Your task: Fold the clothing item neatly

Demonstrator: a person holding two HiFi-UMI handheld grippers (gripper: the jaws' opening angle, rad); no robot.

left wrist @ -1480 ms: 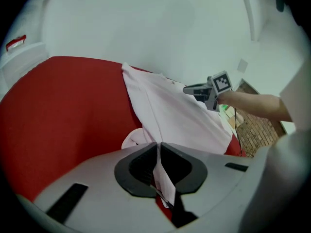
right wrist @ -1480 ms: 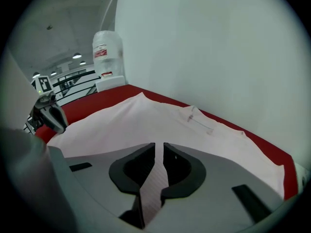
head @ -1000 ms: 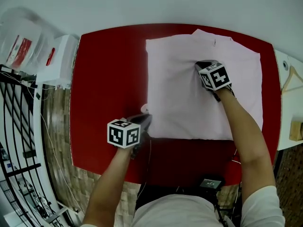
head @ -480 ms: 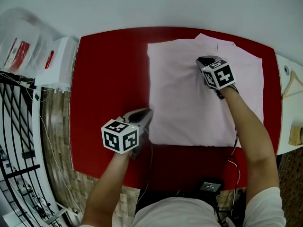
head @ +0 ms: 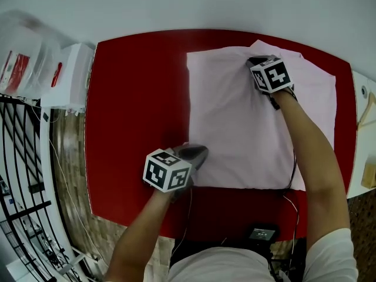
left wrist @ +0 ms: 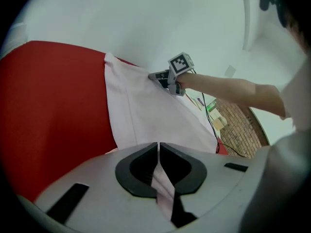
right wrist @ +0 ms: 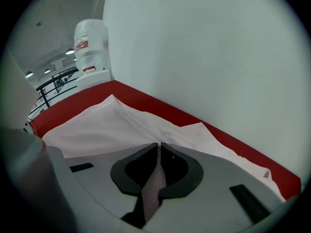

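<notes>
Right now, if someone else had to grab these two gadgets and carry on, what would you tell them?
Grippers: the left gripper is shut on the near left corner of the pink garment; the right gripper is shut on its far edge.
Things: the garment lies flat on the red table, toward its right side.
Done: it looks spread out, with straight edges.
Left: probably fold it over itself, then smooth it.

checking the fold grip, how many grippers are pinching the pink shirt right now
2. The left gripper is shut on the near left corner of the pink shirt; the right gripper is shut on its far edge.
</notes>
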